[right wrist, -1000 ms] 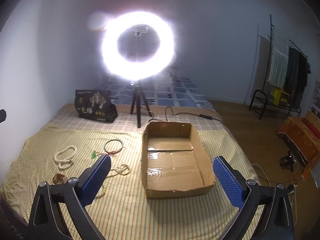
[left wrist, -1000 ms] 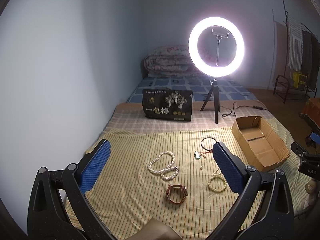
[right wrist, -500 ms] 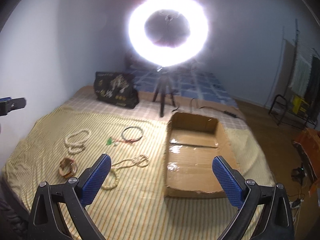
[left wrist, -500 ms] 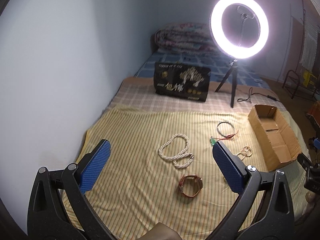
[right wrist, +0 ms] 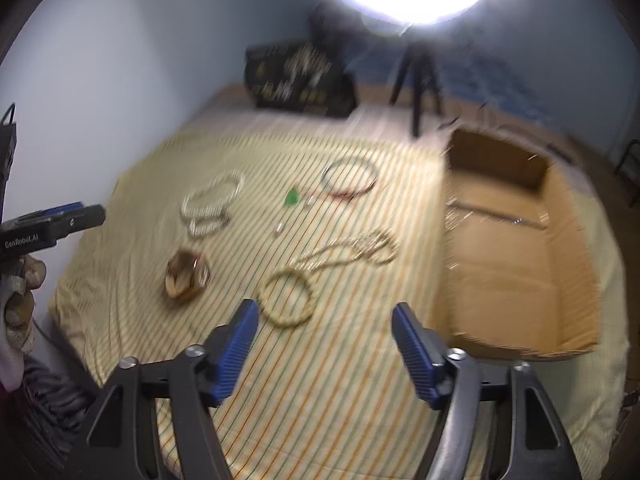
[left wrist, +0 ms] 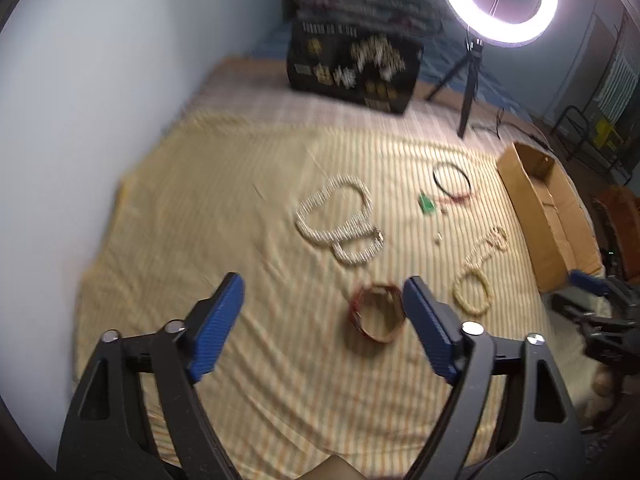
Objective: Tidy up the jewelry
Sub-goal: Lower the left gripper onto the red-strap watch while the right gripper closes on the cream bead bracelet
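Observation:
Jewelry lies on a yellow striped cloth (left wrist: pixel 208 216). A white pearl necklace (left wrist: pixel 340 220) lies in the middle, a brown bracelet (left wrist: pixel 376 316) in front of it, a cream bead strand (left wrist: pixel 478 272) to the right, a dark cord ring (left wrist: pixel 452 180) and a green pendant (left wrist: pixel 426 204) behind. My left gripper (left wrist: pixel 320 296) is open and empty, above the cloth just left of the bracelet. My right gripper (right wrist: pixel 322 324) is open and empty, just in front of the cream bead strand (right wrist: pixel 288 296). The open cardboard box (right wrist: pixel 516 248) lies at the right.
A lit ring light on a tripod (left wrist: pixel 472 80) and a black printed bag (left wrist: pixel 352 68) stand at the back. A blue wall (left wrist: pixel 80 80) runs along the left. The left gripper's side shows in the right wrist view (right wrist: pixel 52 224). A clothes rack (left wrist: pixel 600 120) stands at the far right.
Both grippers have dropped lower and moved forward toward the cloth, so the jewelry looks larger. The views are blurred by motion. Both jaws stay open.

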